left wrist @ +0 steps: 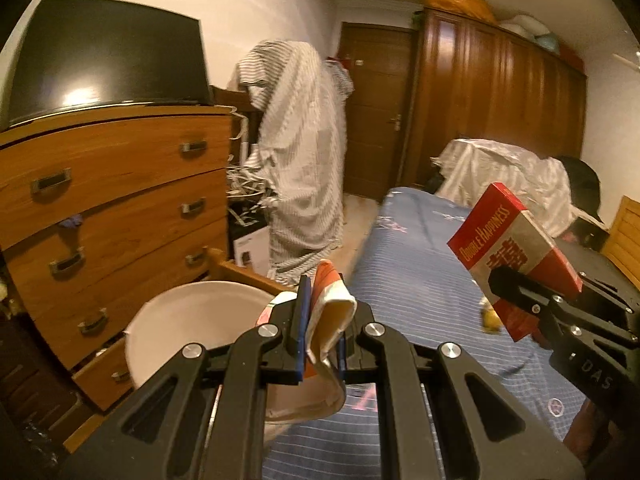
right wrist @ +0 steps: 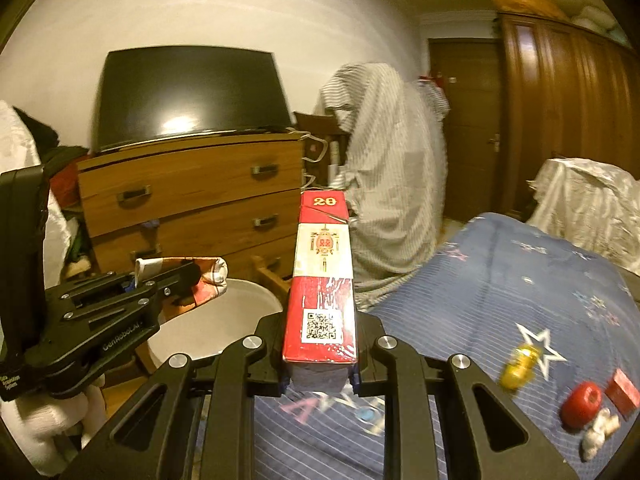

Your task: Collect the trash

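Observation:
My left gripper [left wrist: 320, 344] is shut on a crumpled orange and white wrapper [left wrist: 330, 316], held just right of the white bin [left wrist: 192, 316]. It also shows at the left of the right wrist view [right wrist: 180, 276], wrapper [right wrist: 210, 274] above the bin [right wrist: 212, 320]. My right gripper [right wrist: 320, 376] is shut on a red and white cigarette box [right wrist: 322, 280] held upright over the blue bed edge. In the left wrist view that gripper [left wrist: 516, 292] and box [left wrist: 508, 248] are at the right. On the bed lie a yellow wrapper [right wrist: 520, 364], a red cap [right wrist: 582, 404], a small red box [right wrist: 622, 394] and white scraps [right wrist: 598, 432].
A wooden chest of drawers [left wrist: 120, 200] with a black screen [left wrist: 108, 56] on top stands behind the bin. A striped cloth drapes over a rack [left wrist: 300, 152]. The blue bed [left wrist: 420, 280] fills the right, a wardrobe [left wrist: 500, 108] and door [left wrist: 376, 112] beyond.

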`<state>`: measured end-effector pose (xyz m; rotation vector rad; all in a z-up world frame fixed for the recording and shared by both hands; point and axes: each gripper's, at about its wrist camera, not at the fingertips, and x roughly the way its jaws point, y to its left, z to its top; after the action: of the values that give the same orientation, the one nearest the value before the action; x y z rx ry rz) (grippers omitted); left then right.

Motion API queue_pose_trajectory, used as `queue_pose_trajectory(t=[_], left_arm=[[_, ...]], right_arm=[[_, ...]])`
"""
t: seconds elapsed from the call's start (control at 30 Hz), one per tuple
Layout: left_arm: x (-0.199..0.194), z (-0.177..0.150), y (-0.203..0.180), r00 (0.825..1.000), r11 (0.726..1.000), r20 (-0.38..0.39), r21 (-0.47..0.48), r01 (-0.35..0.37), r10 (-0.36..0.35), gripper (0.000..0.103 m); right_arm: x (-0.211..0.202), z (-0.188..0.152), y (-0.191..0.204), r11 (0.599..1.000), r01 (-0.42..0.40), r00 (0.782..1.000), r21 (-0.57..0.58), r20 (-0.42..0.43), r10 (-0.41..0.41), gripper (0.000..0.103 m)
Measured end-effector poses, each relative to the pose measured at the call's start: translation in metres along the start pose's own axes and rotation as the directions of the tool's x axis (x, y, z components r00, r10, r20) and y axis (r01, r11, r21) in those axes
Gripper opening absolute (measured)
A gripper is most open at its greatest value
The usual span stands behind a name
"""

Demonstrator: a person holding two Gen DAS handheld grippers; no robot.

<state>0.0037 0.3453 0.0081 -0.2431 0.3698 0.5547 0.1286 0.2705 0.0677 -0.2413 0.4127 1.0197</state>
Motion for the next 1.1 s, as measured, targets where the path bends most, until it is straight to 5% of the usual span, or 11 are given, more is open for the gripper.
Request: queue_pose_trajectory(t=[0.27,0.4,0.83,1.1], left_arm=[[0.015,0.011,0.054,0.997,0.998,-0.058,-0.032,-0.061,0.059,0.010],[0.035,0.016,0.078,0.991,0.996,-0.111,-0.047,-0.075,0.070,0.010],[0.095,0.007,0.126,0.962,0.993,-0.268,-0.094,-0.073,0.046,0.009],[0.119,-0.007,0.143,0.942,0.992,-0.332,-0.098,-0.080,0.044,0.009]], right_arm=[[0.073,0.040,0.048,0.994,-0.107,0.988,-0.032,-0.120,0.103,0.022],[0.118,0.051,0.063,0.986,-0.163,0.962,-0.022,-0.223,0.154,0.022],[0.249,0.033,0.087,0.971,-0.237,0.816,0.019,-0.539,0.209,0.022],[0.274,0.012,0.092,0.970,-0.241,0.786,0.001,-0.587,0.196,0.022]])
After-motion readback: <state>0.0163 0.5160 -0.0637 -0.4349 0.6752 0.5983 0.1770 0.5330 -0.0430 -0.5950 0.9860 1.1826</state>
